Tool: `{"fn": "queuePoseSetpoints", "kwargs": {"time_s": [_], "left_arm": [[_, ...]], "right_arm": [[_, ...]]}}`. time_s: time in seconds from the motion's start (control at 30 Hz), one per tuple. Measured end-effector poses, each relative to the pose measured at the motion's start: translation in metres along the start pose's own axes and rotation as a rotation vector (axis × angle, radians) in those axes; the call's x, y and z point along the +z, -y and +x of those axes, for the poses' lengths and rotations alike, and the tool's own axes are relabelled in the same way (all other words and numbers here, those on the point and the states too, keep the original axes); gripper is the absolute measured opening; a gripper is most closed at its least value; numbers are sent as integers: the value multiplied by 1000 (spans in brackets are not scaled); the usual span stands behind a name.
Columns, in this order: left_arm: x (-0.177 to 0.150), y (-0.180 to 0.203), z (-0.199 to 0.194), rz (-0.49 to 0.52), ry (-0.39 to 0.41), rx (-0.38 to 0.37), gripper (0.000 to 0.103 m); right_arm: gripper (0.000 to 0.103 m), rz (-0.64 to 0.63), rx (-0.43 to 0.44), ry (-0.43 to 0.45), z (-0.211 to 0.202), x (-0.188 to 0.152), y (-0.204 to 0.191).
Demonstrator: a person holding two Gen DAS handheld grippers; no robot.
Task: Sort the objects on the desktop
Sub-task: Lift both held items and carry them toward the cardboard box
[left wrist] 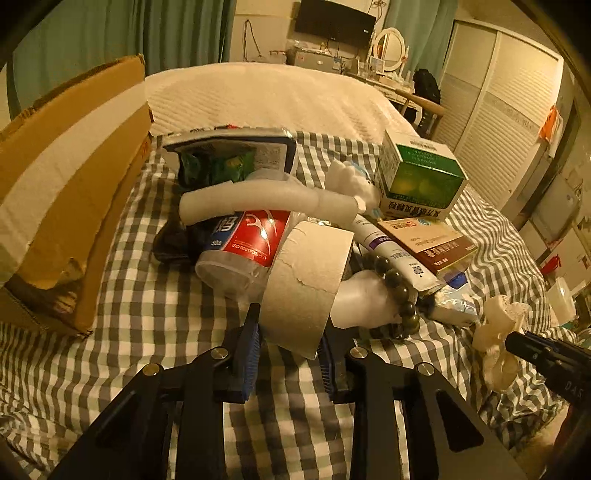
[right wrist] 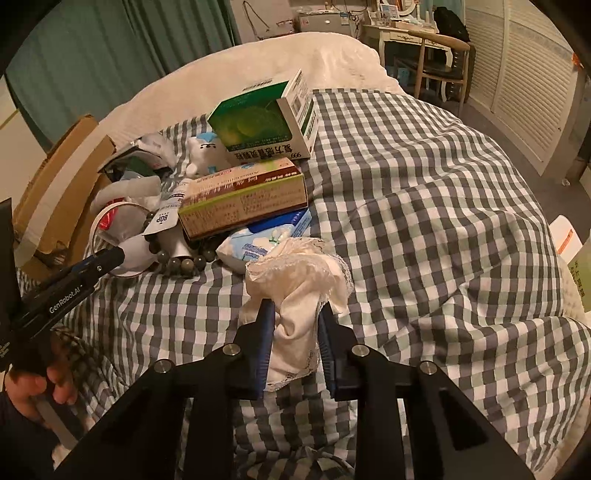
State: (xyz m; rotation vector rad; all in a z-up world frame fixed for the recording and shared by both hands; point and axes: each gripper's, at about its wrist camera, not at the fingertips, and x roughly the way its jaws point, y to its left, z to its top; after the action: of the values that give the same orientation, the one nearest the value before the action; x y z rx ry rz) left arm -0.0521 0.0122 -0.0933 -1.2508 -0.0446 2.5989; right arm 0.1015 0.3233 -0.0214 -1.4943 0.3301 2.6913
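My left gripper (left wrist: 290, 332) is shut on a wide roll of beige tape (left wrist: 306, 280) at the near edge of a pile on the checked bedspread (left wrist: 147, 306). My right gripper (right wrist: 295, 314) is shut on a cream lace-trimmed cloth (right wrist: 299, 280); it also shows in the left wrist view (left wrist: 498, 332). The pile holds a clear jar with a red label (left wrist: 251, 240), a white foam tube (left wrist: 266, 203), a green medicine box (left wrist: 421, 173), a brown medicine box (right wrist: 243, 195), a dark bead bracelet (left wrist: 399, 284), an ointment tube (left wrist: 391, 251) and a tissue pack (right wrist: 266, 240).
An open cardboard box (left wrist: 74, 184) stands left of the pile. A white quilt (left wrist: 266, 96) lies behind. A small white plush toy (right wrist: 205, 151) sits by the green box. A wardrobe (left wrist: 498, 103) and a dressing table (right wrist: 417, 33) stand at the right.
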Motion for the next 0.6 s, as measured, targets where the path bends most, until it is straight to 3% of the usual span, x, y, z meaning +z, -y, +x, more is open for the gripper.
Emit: {"fn": "queuePoseSetpoints", "kwargs": {"time_s": [0.47,0.57,0.6], "left_arm": [[3,-16,-55,24,113,52,26],[3,-18,-66,12,124,45,7],[3,-20,-67,11,118,43,6]], "right_arm": [[22,-21,47,65,-24,-1,-2],[20,-26,56,61,-25,-2,-3],[20,-29,57,63,-26,-3,-4]]}}
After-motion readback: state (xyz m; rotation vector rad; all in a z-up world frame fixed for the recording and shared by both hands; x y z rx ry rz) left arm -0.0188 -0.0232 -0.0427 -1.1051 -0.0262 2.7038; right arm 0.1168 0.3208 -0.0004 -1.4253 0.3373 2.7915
